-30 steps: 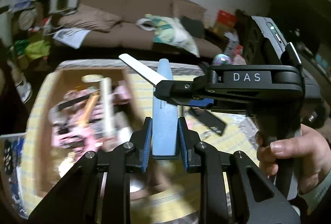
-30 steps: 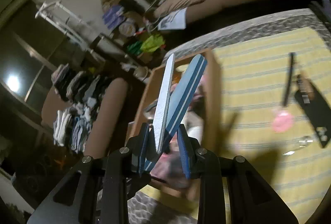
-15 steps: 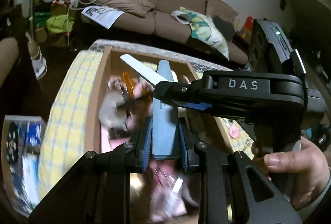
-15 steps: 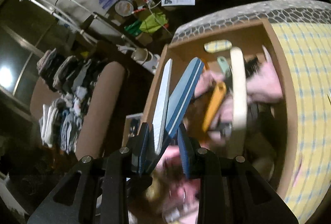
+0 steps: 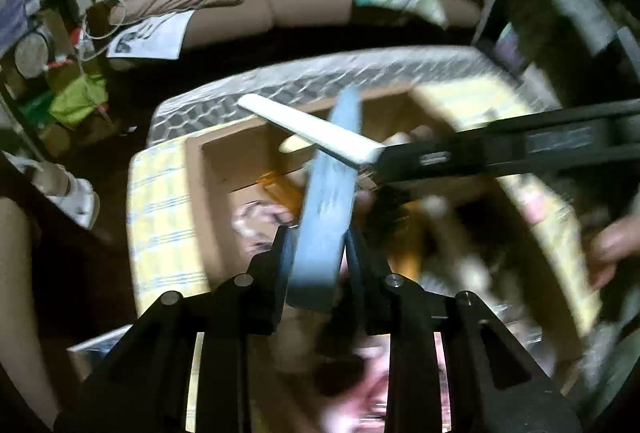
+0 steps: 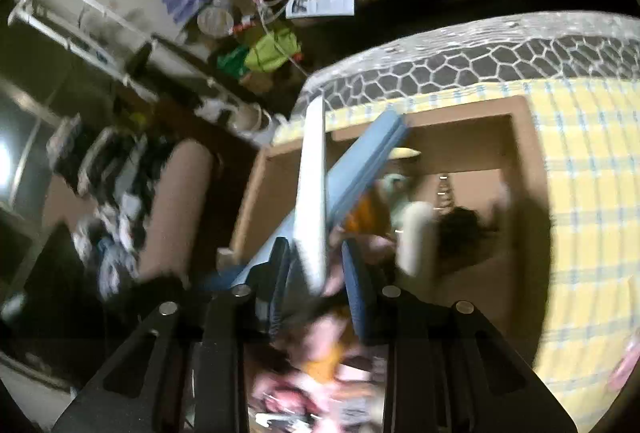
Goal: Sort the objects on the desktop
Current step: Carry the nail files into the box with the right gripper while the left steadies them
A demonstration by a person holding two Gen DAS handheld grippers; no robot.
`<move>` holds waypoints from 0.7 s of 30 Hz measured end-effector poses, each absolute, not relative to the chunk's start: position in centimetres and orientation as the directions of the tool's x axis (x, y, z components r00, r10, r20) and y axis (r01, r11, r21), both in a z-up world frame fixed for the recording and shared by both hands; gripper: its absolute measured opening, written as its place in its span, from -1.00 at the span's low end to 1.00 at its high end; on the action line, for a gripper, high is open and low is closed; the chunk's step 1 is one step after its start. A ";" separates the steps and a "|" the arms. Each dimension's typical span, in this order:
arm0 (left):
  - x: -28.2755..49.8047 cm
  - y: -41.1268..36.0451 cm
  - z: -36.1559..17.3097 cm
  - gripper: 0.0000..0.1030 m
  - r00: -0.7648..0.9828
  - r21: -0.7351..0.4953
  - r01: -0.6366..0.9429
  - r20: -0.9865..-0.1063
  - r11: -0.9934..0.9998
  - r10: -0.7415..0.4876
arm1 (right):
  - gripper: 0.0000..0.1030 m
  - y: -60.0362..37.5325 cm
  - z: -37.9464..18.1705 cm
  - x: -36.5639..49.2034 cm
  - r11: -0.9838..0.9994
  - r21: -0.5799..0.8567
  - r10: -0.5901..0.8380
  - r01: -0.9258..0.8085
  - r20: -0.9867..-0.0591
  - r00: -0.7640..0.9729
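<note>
- Fingers (image 5: 282,265) of the left gripper (image 5: 318,261) flank the lower end of a blue nail buffer (image 5: 330,201); they are easing apart at this moment, with the buffer between them and the left pad apparently touching it.
- Right gripper (image 6: 314,269) holds a white nail file (image 6: 312,201) against its left pad, the other pad standing clear (whether it presses is hard to tell through the blur).
- Both tools point steeply down over an open cardboard box (image 6: 524,137) full of pink, orange and dark clutter.
- In the left wrist view the file crosses in front of the buffer.
- Box sits on a yellow checked cloth (image 6: 588,173) covering the bench.
- A hand (image 5: 612,249) shows at the right edge of the left view.
</note>
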State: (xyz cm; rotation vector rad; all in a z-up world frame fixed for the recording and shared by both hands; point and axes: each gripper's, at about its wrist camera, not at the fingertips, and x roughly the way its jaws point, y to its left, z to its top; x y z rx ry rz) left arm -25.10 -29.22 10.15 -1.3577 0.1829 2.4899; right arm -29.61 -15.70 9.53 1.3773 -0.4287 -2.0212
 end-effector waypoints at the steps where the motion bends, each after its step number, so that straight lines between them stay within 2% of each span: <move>1: -25.3 -29.4 9.7 -0.45 -0.505 -0.023 -0.308 -0.844 -0.951 0.184 | -0.46 -15.4 9.4 -29.7 -0.747 0.566 -0.652 0.348 -0.726 -0.218; 2: -25.5 -29.9 9.4 -0.37 -0.514 -0.031 -0.289 -0.838 -0.957 0.182 | -0.46 -15.3 9.4 -29.7 -0.760 0.536 -0.629 0.367 -0.748 -0.210; 7: -24.6 -30.6 9.2 -0.28 -0.555 -0.059 -0.219 -0.813 -0.974 0.174 | -0.46 -14.8 10.4 -28.9 -0.816 0.361 -0.499 0.451 -0.834 -0.236; 14: -22.4 -32.3 10.4 -0.20 -0.599 -0.161 -0.166 -0.767 -0.973 0.229 | -0.46 -15.6 13.5 -28.3 -0.833 0.300 -0.491 0.464 -0.786 -0.375; 17: -22.0 -32.6 10.8 -0.20 -0.603 -0.205 -0.167 -0.753 -0.964 0.264 | -0.45 -17.5 13.9 -28.9 -0.817 0.312 -0.516 0.485 -0.771 -0.372; 21: -22.9 -30.6 10.5 -0.20 -0.579 -0.093 -0.223 -0.788 -0.970 0.208 | -0.45 -20.8 12.1 -29.5 -0.831 0.213 -0.423 0.514 -0.842 -0.334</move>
